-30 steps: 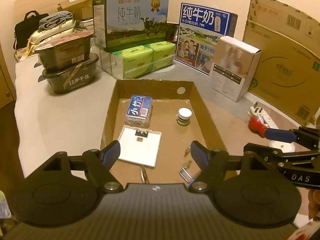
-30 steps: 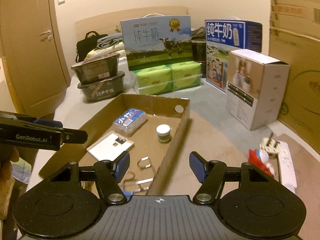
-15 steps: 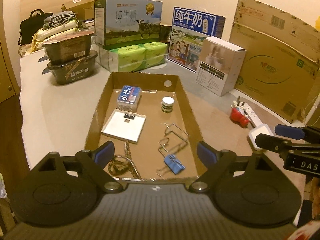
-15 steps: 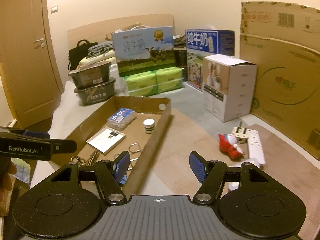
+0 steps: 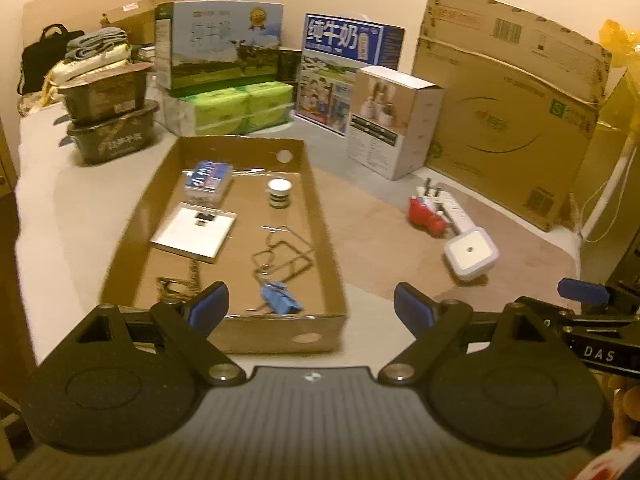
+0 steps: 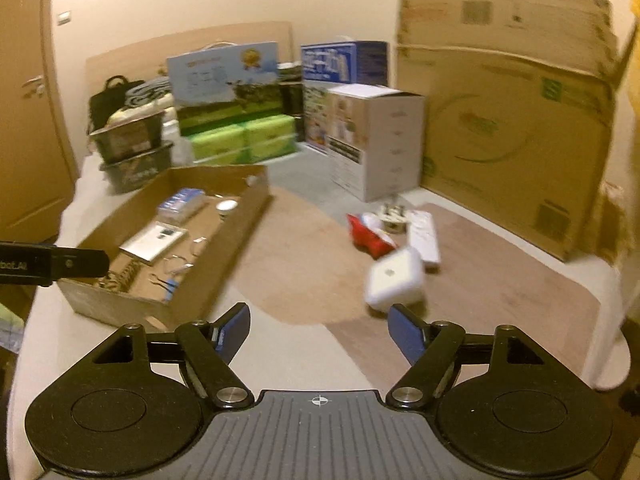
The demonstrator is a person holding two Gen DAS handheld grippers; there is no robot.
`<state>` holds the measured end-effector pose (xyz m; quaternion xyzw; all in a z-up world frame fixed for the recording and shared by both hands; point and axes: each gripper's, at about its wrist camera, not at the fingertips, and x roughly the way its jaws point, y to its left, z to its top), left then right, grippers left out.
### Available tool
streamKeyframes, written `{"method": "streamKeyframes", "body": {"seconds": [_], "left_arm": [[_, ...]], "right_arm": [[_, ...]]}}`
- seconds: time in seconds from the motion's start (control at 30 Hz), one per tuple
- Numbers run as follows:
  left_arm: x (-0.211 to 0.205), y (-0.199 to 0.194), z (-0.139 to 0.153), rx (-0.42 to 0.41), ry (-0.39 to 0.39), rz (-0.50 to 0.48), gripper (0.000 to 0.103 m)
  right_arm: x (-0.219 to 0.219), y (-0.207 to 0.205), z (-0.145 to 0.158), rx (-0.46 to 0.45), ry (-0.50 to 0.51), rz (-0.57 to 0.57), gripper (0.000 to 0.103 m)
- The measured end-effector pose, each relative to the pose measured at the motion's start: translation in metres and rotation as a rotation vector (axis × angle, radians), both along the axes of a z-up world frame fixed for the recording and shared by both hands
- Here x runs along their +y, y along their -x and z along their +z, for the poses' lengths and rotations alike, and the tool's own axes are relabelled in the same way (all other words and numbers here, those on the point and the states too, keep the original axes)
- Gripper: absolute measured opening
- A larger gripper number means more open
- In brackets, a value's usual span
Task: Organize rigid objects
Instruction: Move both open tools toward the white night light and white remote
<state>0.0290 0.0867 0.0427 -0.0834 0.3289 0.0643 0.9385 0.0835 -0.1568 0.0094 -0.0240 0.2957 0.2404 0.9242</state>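
White square plug cube: light, rigid, smooth-sided, loose beside cardboard tray; grasp across flat sides; right gripper wide, empty.

blue milk carton: 纯牛奶 | right gripper: DAS

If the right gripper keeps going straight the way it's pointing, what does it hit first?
Probably the bare brown mat: the open right gripper aims down between the cardboard tray and the white square box. Depth is unclear in this blurred view.
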Motion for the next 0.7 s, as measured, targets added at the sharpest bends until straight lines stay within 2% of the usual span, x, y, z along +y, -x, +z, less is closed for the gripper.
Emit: {"method": "streamKeyframes", "body": {"seconds": [0.27, 0.7], "left_arm": [[-0.026, -0.014, -0.001, -0.002, 0.038, -0.050, 0.088], [-0.068, -0.050, -0.011, 0.028, 0.052, -0.130, 0.088]], "right_arm": [[-0.034, -0.004, -0.002, 0.006, 0.001, -0.077, 0.077], [-0.069, -0.020, -0.007, 0.025, 0.000, -0.152, 0.078]]}}
